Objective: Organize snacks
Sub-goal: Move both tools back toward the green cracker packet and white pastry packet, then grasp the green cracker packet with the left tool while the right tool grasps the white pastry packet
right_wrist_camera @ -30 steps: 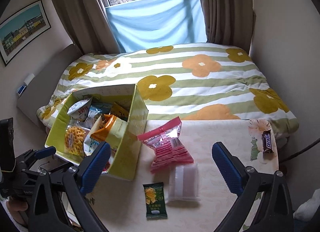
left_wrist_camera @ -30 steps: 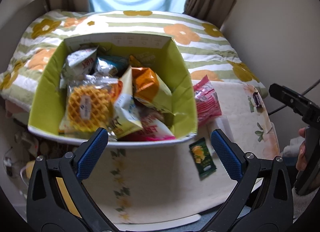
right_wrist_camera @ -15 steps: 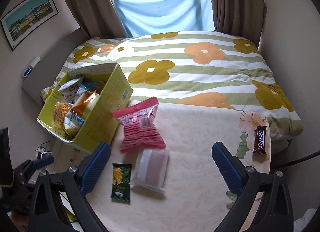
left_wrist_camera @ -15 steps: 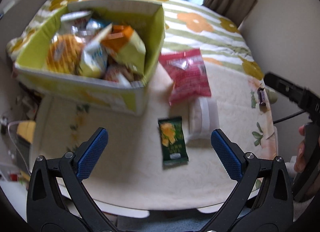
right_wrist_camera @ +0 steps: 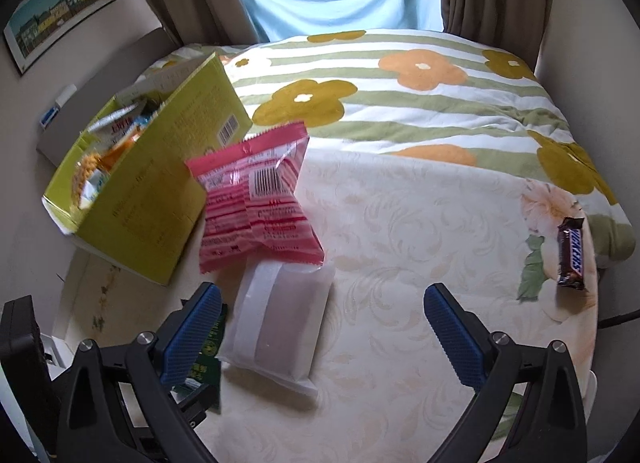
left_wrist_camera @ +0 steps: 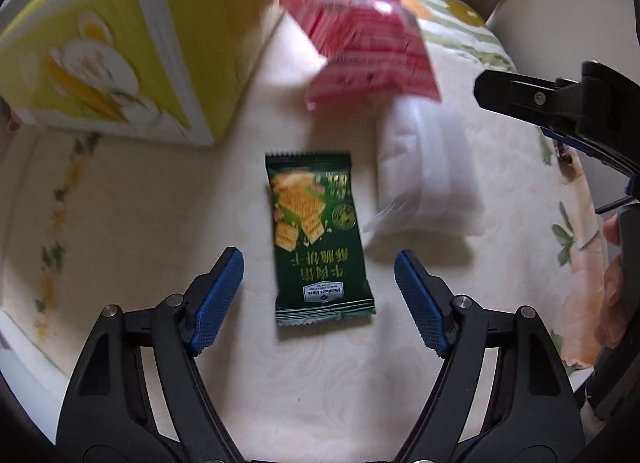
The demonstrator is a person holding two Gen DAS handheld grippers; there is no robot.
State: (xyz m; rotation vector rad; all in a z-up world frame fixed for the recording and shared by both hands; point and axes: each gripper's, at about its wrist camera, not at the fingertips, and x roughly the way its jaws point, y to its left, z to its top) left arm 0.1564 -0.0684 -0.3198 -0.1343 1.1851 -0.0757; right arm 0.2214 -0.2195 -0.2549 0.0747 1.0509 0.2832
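Note:
A dark green cracker packet (left_wrist_camera: 316,235) lies flat on the cream tablecloth. My left gripper (left_wrist_camera: 319,295) is open, its blue pads on either side of the packet's near end, not touching it. A white wrapped snack (right_wrist_camera: 280,323) lies right of the packet, with a pink-red bag (right_wrist_camera: 256,199) behind it. My right gripper (right_wrist_camera: 324,337) is open over the white snack's near end; its left finger hides part of the green packet (right_wrist_camera: 210,351). A yellow-green box (right_wrist_camera: 160,191) with several snacks stands at the left. A Snickers bar (right_wrist_camera: 573,253) lies at the table's right edge.
The box's side (left_wrist_camera: 120,43) is close in front-left of the left gripper. The right gripper's body (left_wrist_camera: 560,103) shows at the right of the left wrist view. A bed with a flowered quilt (right_wrist_camera: 400,95) lies behind the table (right_wrist_camera: 420,223).
The left gripper has swung right from the box and come down over the green packet. The right gripper has moved forward and lower toward the white snack.

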